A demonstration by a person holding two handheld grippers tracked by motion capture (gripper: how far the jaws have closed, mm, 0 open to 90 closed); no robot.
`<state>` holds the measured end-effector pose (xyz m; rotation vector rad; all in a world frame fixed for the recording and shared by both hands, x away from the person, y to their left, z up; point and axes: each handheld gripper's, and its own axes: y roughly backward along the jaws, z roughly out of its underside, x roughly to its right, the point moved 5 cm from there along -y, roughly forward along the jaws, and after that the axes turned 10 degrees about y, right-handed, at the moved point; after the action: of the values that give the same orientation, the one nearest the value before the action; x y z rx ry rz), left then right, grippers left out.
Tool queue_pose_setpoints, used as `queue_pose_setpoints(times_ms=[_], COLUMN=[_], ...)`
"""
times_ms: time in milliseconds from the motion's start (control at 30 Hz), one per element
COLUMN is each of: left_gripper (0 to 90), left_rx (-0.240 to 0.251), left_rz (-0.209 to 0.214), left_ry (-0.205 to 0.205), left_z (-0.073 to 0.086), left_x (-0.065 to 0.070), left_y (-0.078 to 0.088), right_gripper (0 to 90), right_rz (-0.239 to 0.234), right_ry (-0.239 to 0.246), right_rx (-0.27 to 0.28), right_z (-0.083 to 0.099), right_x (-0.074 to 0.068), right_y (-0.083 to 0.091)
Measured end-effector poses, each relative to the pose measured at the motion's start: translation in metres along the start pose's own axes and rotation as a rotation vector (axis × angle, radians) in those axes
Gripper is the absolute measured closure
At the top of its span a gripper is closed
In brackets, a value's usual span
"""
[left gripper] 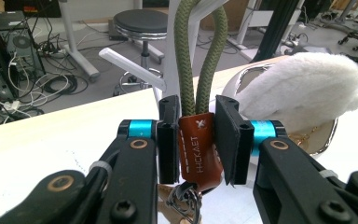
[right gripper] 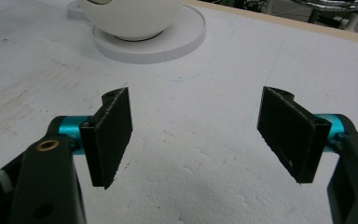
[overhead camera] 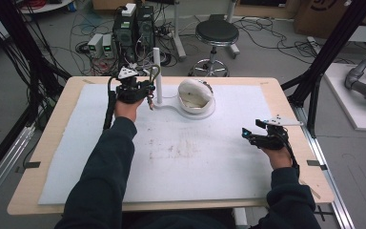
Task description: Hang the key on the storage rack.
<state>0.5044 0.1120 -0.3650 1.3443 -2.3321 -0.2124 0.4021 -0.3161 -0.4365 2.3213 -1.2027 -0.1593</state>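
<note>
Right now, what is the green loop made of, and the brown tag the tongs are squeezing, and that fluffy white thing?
The green loop looks like braided cord: a woven, matte texture. The brown tag seems to be leather or an imitation, smooth with stamped letters and stitching. The fluffy white thing looks like fleece or fake fur, soft and fuzzy. The left tongs have matte black pads, maybe rubber or plastic.

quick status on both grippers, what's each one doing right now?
Left gripper: jaws closed on the brown leather tag of the green rope loop.
Right gripper: jaws open, nothing between them.
</note>
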Motion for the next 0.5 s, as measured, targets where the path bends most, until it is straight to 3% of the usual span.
queue_pose_setpoints(times_ms=[267,367,500], left_gripper=[67.7,49.5,40.2], left_rx=[0.011,0.01,0.001], left_rz=[0.004,0.011,0.032], left_ry=[-0.002,0.022,0.055], left_z=[0.001,0.006,0.012], left_x=[-0.002,-0.005,-0.011], left_y=[0.003,0.004,0.011], right_gripper=[26.7,26.7,26.7], right_rz=[0.001,0.0,0.002], right_ry=[0.001,0.007,0.005], right_rx=[0.001,0.001,0.0], right_z=[0.0,0.0,0.0], right_x=[0.0,0.0,0.0], right_y=[0.001,0.001,0.001])
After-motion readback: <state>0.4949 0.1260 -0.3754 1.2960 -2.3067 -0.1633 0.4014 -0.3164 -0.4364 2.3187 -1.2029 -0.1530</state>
